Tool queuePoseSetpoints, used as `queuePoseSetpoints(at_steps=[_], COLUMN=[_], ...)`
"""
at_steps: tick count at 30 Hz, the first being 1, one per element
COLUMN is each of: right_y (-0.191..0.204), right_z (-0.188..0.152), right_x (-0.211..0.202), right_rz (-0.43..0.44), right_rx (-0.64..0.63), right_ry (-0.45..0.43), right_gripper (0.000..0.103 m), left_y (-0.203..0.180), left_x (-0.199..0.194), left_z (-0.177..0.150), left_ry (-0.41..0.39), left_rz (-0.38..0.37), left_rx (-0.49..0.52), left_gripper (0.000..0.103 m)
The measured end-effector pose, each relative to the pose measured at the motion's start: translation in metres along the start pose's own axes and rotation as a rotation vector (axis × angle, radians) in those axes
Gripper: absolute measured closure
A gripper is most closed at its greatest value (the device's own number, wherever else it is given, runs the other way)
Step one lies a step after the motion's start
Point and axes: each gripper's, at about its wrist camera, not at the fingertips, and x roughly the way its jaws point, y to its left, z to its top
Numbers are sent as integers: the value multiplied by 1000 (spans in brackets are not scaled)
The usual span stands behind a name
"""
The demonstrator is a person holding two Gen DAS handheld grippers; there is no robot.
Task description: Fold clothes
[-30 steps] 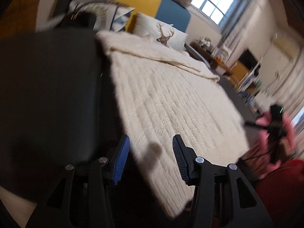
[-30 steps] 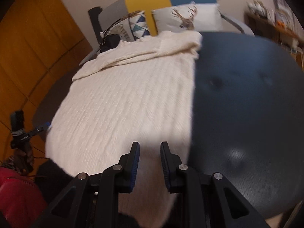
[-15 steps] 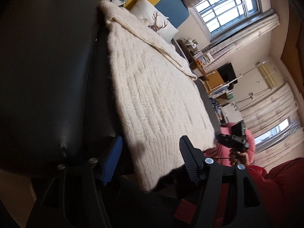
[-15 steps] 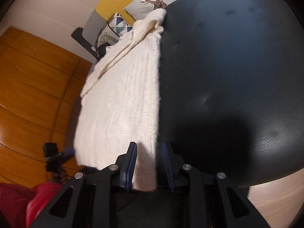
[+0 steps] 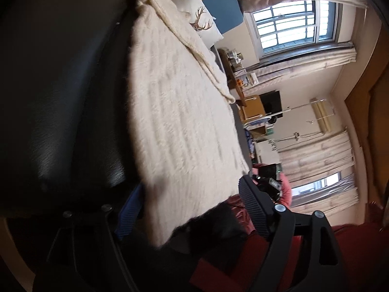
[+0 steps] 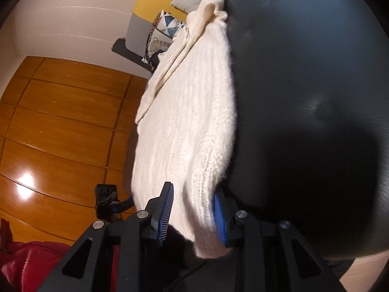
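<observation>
Across the black seat (image 6: 316, 97) the cream sweater (image 6: 189, 112) is lifted; its hem is clamped by the right gripper (image 6: 193, 215) and straddled by the left gripper (image 5: 187, 209), jaws apart; both corners should be carried level.

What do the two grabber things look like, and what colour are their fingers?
Both are black plastic frames with round silver bolts. The left gripper and right gripper each have two fingers lined with ridged blue pads. A red sleeve shows behind.
</observation>
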Motion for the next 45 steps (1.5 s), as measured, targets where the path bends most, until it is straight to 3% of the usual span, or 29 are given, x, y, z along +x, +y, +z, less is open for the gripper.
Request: queuePoseSetpoints(at_steps=[6,13,15,16,17,19,22,26,34,45], right_y=[12,14,17,18,19,21,27,33,37,50], right_z=[5,7,6,6,6,6,5,4,3,-18], right_x=[15,17,17,18,18,19,20,21,4,-10], right_rz=[-38,-73,-102,-119,-136,-180,-238,-240,0,170], right_rx=[-44,-44,-57,-58,-60,-67,-87,-101,-89,-157], right_ry=[59,65,58,54,49,47,42,33,-33,-29], right_gripper=[72,72,75,76,81,88,91,92,93,93], left_y=[-9,-24,-27,-28,-25,-20,-11,-17,-36,-59], left_x=[17,20,20,20,20,19,16,16,-5,-27], left_z=[11,2,-1,-3,-2,-1,1,-2,0,-20], left_ry=[20,-15,-23,-28,-32,-39,-53,-55,-151,-191], left_rz=[10,95,145,187,220,285,255,242,99,-62], left_rx=[36,150,185,200,198,192,134,157,143,152], left_gripper=[22,23,31,47,71,88,95,97,97,98])
